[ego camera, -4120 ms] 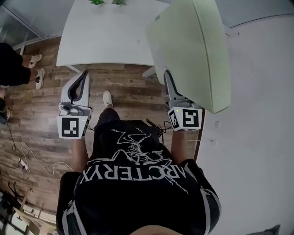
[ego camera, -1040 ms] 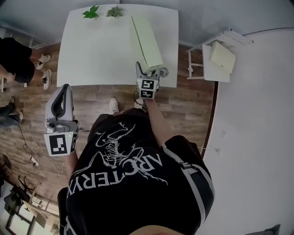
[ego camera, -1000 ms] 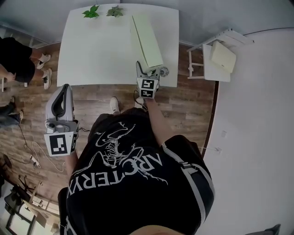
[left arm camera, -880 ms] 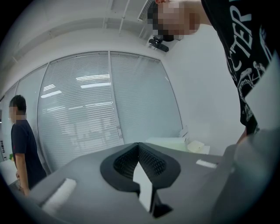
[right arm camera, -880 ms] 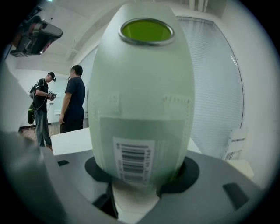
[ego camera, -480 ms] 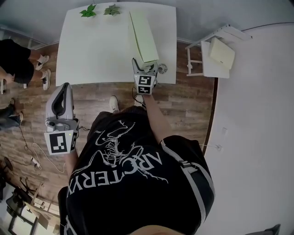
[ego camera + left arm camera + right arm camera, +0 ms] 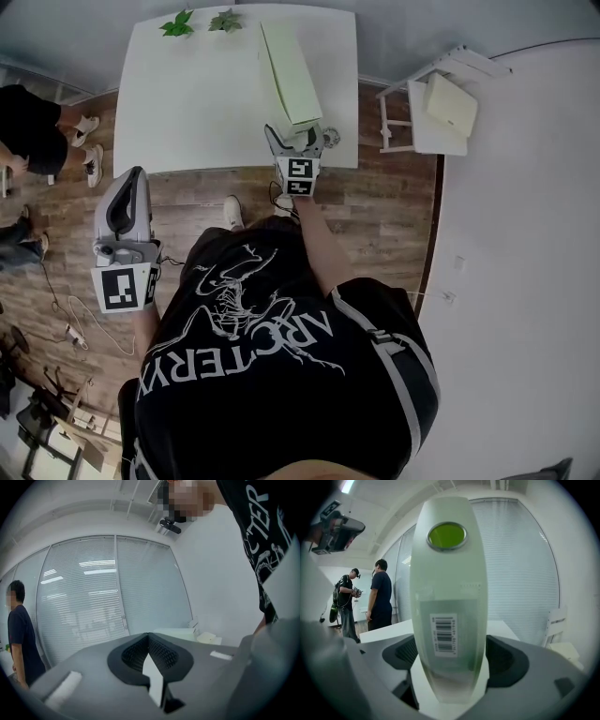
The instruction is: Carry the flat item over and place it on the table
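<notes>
The big white table (image 7: 187, 103) is right in front of the person. The flat item (image 7: 289, 70), a long pale green board, is up over the right part of the table. Its low end is near the table's front edge. It is tilted up, not lying down. I cannot tell if the low end touches the tabletop.

The right gripper (image 7: 295, 139) has the board by that low end. Its jaws are partway apart with the board between them. The pads look like they touch it on both sides. The left gripper (image 7: 127, 183) hangs out to the side over the wood floor. Its jaws are pressed together with nothing in them.

Here is what I think could go wrong. The board is long and only one end is held, so it could twist or slip in the jaws. If the jaws let go while it is tipped up, it could flop down hard. It is also close to the table's right side, so it could slide off there. The two little plants (image 7: 202, 21) sit at the far edge, just beside the board's top end. If the board falls that way, it could knock them over.
</notes>
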